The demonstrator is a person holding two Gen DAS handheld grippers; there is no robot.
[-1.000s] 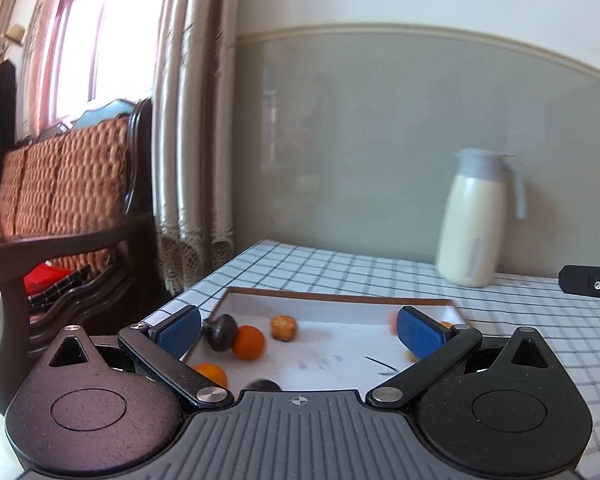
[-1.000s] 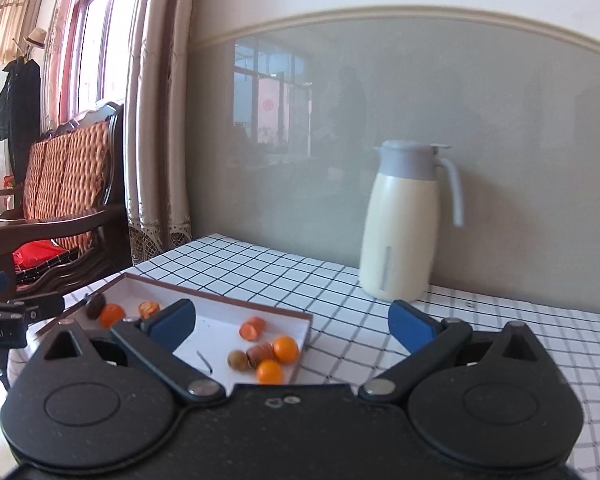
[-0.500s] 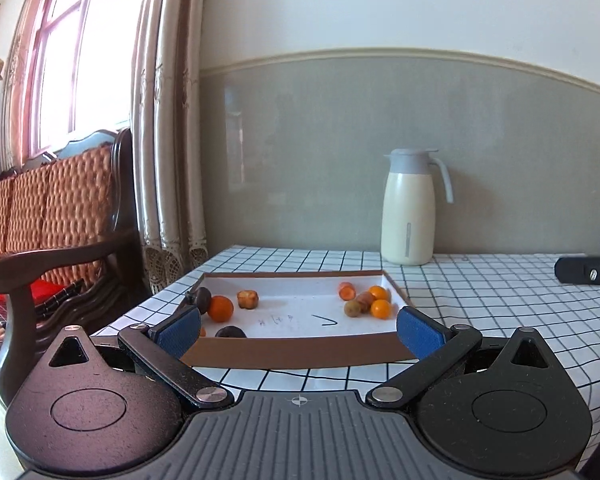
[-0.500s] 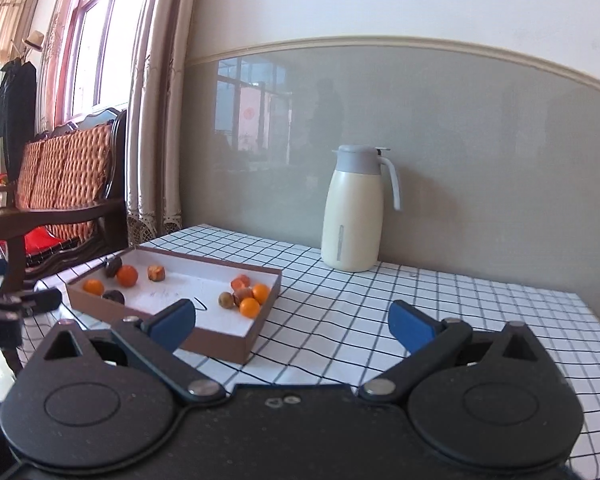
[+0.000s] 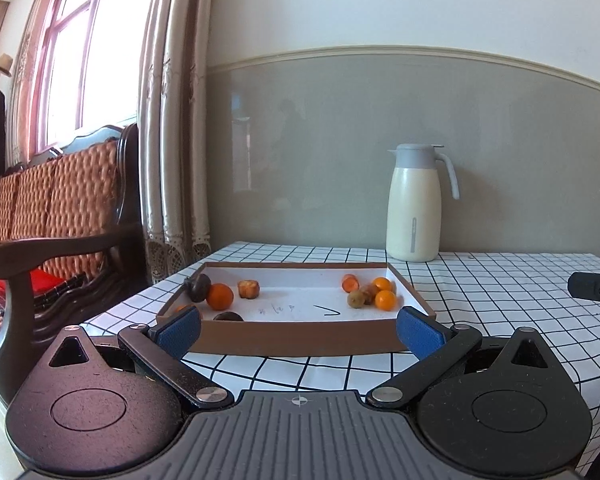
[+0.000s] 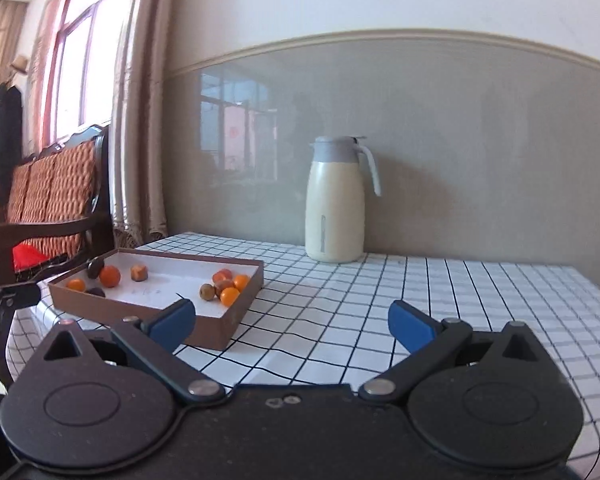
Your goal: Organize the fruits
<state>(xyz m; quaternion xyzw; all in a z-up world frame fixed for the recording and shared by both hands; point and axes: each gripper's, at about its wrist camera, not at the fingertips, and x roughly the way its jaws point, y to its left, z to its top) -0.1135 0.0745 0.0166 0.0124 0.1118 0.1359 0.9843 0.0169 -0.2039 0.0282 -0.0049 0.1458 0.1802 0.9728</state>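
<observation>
Brown box (image 5: 296, 334) is sitting at 12 o'clock from the left gripper (image 5: 299, 330), whose blue pads are spread wide, holding nothing. Fruits (image 5: 220, 295) are lying inside it. From the right gripper (image 6: 292, 322), also spread and holding nothing, the box is sitting at 10 o'clock, the jug (image 6: 334, 204) at 12.

Both wrist cams low, level, facing wall; left view near tray (image 5: 292, 340) centre frame; right view offset, tray (image 6: 220, 326) left; both share jug (image 5: 414, 208).
</observation>
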